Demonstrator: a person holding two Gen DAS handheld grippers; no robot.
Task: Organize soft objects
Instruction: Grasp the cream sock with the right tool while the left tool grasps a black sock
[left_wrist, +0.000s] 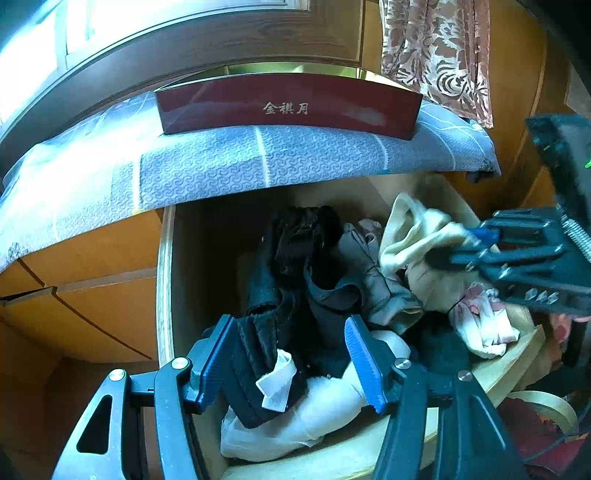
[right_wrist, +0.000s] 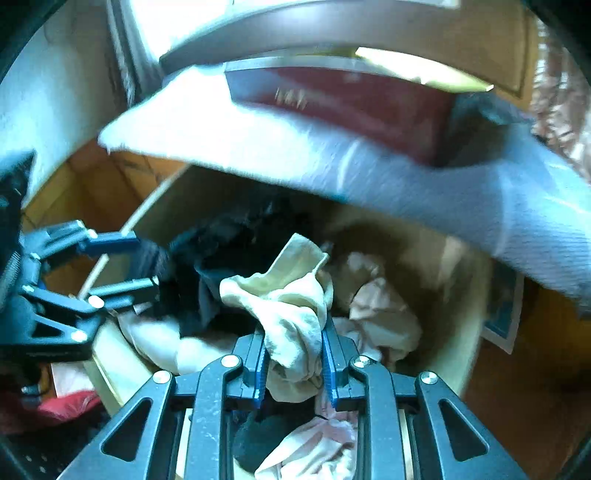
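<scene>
Your right tool (right_wrist: 293, 363) is clamped on the cream cloth (right_wrist: 291, 306) bunched above the open drawer (left_wrist: 166, 258); it's light and limp, so grip a thick fold. Your left tool (left_wrist: 291, 363) stands open astride the black garment (left_wrist: 295, 280), gripping nothing

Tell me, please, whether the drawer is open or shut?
Open: the drawer is pulled out from under the blue cloth, and the clothes heaped inside it show.
</scene>
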